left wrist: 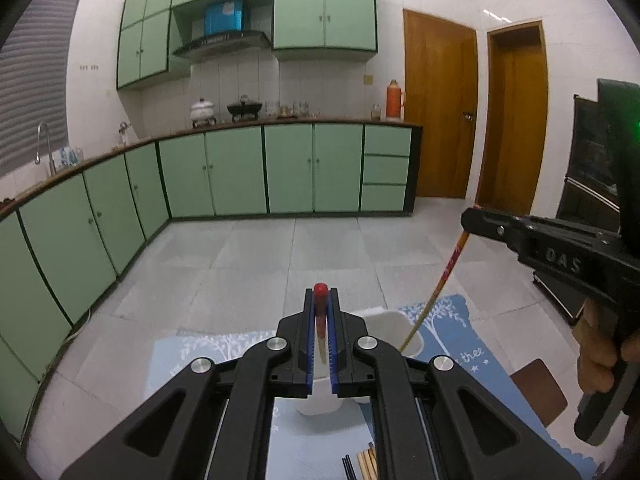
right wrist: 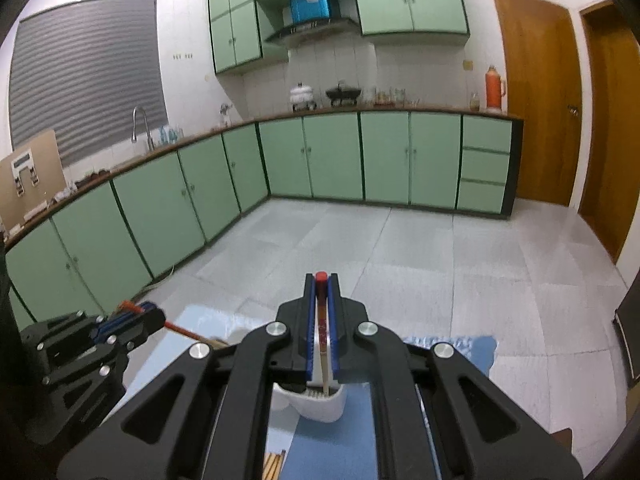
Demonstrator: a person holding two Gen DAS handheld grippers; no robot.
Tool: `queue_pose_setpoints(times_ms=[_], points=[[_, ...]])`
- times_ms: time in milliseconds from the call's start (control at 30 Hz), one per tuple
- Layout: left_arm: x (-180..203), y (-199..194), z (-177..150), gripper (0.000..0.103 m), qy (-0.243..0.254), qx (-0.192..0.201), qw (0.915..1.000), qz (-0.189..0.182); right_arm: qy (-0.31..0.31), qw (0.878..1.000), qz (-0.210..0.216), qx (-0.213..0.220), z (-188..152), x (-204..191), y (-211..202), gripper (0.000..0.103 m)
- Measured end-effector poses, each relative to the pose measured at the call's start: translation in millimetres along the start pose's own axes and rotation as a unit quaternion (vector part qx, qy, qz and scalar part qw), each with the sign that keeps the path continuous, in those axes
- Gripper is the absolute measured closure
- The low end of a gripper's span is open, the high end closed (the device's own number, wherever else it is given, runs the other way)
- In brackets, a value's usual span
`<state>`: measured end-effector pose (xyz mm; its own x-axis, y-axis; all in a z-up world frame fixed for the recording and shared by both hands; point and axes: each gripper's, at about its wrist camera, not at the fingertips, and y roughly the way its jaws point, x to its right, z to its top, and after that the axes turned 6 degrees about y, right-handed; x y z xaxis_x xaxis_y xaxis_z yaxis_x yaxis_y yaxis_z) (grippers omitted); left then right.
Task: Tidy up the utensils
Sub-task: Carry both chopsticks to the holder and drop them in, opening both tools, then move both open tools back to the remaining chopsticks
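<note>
My left gripper (left wrist: 321, 294) is shut on a wooden chopstick with a red tip (left wrist: 320, 322), which stands upright between the blue pads. Just below it is the white holder (left wrist: 386, 320) on a blue mat (left wrist: 452, 340). At the right of this view my right gripper (left wrist: 472, 216) pinches a second chopstick (left wrist: 440, 276) whose lower end slants into the holder. In the right wrist view my right gripper (right wrist: 321, 280) is shut on that red-tipped chopstick (right wrist: 322, 330), its foot inside the holder (right wrist: 320, 406). My left gripper (right wrist: 156, 314) is at the left with its chopstick (right wrist: 184, 331).
Several loose chopsticks (left wrist: 366, 462) lie on the mat near the bottom edge, also visible as a bundle of chopsticks (right wrist: 274, 466). A person's hand (left wrist: 596, 360) grips the right handle. Green cabinets (left wrist: 236, 172), a tiled floor (left wrist: 260, 264) and wooden doors (left wrist: 440, 112) lie beyond.
</note>
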<state>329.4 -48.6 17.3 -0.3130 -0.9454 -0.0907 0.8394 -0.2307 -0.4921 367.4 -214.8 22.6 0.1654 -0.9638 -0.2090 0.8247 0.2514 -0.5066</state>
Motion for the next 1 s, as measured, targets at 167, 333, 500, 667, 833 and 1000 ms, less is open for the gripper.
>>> queue_pose_setpoints(times_ms=[167, 333, 500, 667, 833, 1000], points=[[1, 0, -12, 0.094, -0.007, -0.008, 0.9999, 0.000, 0.001, 1.000, -0.004, -0.002, -9, 3, -5, 0.087], [5, -19, -17, 0.080, -0.009, 0.002, 1.0000, 0.003, 0.010, 1.000, -0.002, 0.015, -20, 7, -27, 0.066], [8, -46, -29, 0.071, -0.009, 0.016, 0.9998, 0.009, 0.011, 1.000, 0.002, 0.026, -43, 6, -56, 0.052], [8, -68, -55, 0.065, -0.018, 0.015, 0.9996, 0.017, 0.012, 1.000, 0.003, 0.020, -75, 5, -76, 0.048], [12, -77, -98, 0.064, -0.033, -0.020, 0.9992, 0.010, 0.012, 1.000, -0.013, -0.001, -133, 0, -91, 0.046], [21, -76, -153, 0.064, -0.047, -0.068, 0.9966, 0.000, 0.034, 0.998, -0.028, -0.041, -195, -1, -94, 0.045]])
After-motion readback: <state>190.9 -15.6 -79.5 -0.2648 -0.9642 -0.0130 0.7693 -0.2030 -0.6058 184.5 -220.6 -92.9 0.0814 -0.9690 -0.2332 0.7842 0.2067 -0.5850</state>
